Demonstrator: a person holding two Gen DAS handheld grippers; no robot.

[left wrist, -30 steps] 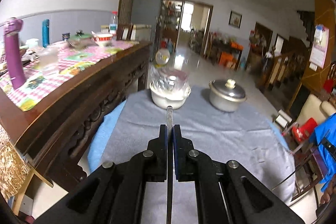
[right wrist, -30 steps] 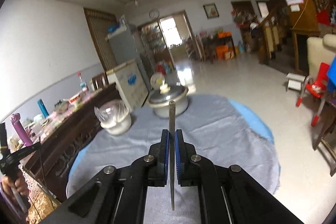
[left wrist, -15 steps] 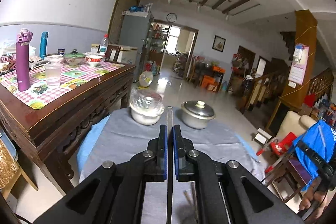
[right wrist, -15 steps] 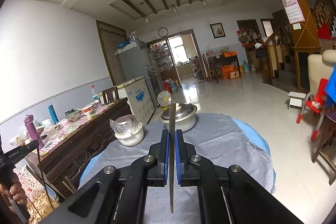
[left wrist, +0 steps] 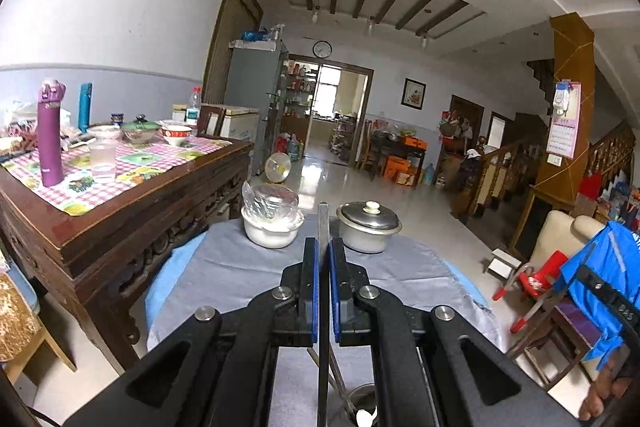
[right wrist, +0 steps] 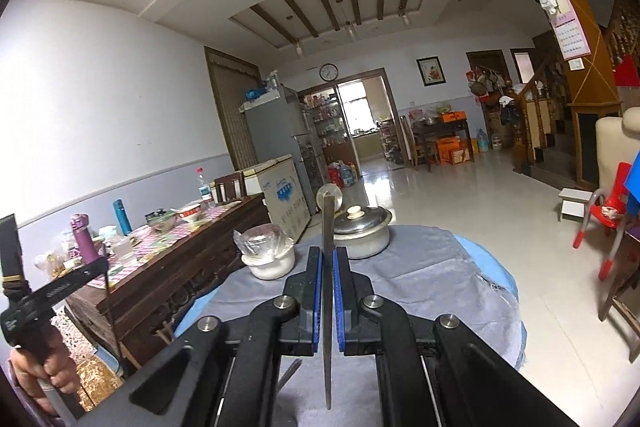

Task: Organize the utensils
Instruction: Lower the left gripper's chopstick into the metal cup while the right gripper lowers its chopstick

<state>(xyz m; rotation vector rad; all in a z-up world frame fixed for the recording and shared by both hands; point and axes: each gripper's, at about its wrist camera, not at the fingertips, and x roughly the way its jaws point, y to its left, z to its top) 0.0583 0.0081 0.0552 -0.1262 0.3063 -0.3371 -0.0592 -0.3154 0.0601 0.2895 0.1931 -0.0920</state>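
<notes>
Clearly both grippers are loaded: the left gripper (left wrist: 323, 269) has its jaws clamped on a thin flat metal utensil handle (left wrist: 323, 223), and the right gripper (right wrist: 328, 275) has its jaws clamped on a second flat metal strip (right wrist: 328, 223). Each handle stands edge-on between the blue pads (left wrist: 313, 291), sticking out past the fingertips in front and running down behind them. What kind of utensil each is — spoon, fork, knife — cannot be told, since the working ends are hidden below the frame.

Both are held above the round table (left wrist: 400, 267) draped in grey cloth. At the far side sit a white bowl covered in plastic (left wrist: 271, 223) and a lidded steel pot (left wrist: 368, 227), near each other. Under the left gripper, at the bottom of the left wrist view, a small metal cup (left wrist: 362, 397) shows with a rod leaning in it; this looks like the holder, though it is mostly hidden.

The main risk is slippage. A smooth, narrow strip pinched on its flat faces can pivot or slide out if a hand swings quickly, and it would drop onto the cloth. Lowering blind is the other hazard — the hidden lower end could strike the cup's rim and tip it, or knock the rod already there.
</notes>
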